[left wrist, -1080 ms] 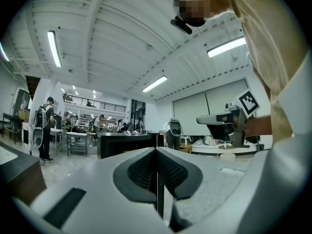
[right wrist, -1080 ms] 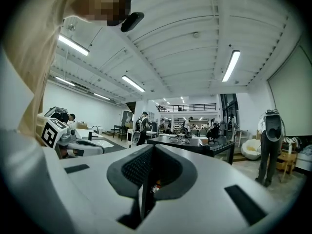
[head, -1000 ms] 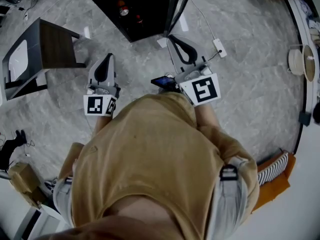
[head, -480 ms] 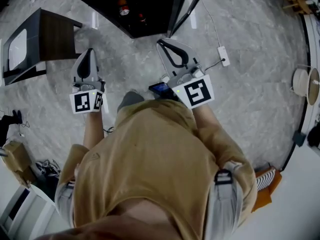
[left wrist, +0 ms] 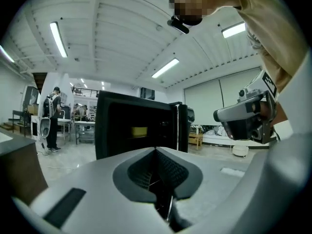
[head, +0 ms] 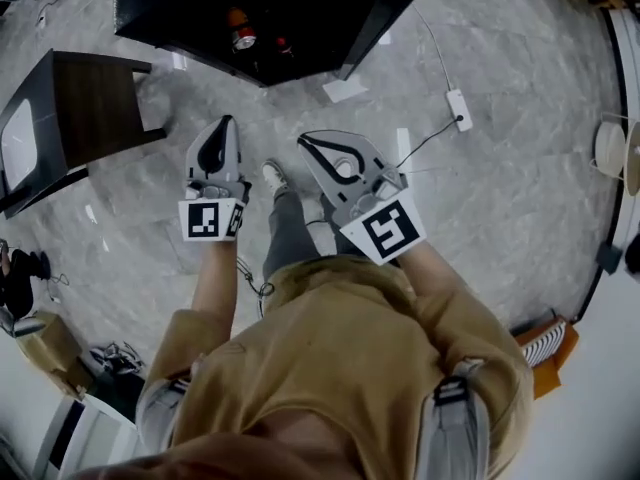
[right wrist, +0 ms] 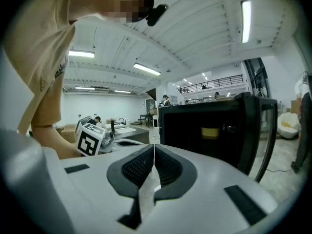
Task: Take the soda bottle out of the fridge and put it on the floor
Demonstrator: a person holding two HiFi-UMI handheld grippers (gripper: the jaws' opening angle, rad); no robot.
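Head view shows both forearms stretched forward side by side, the left tool (head: 226, 123) and the right tool (head: 303, 141) pointing nearly level at the open fridge (head: 150, 8) ahead of them, with the person's shoe (head: 272, 176) on the floor (head: 480, 198) between the two. Each tool is clenched on nothing, its jaws pressed together in its own view. The soda bottle (head: 240, 30) stands inside the fridge, ahead of the left tool's tips and well apart from both tools

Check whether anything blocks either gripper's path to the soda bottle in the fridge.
Nothing visible does. The fridge door stands open, the soda bottle shows inside, and only open floor lies between it and the shut left gripper and right gripper.
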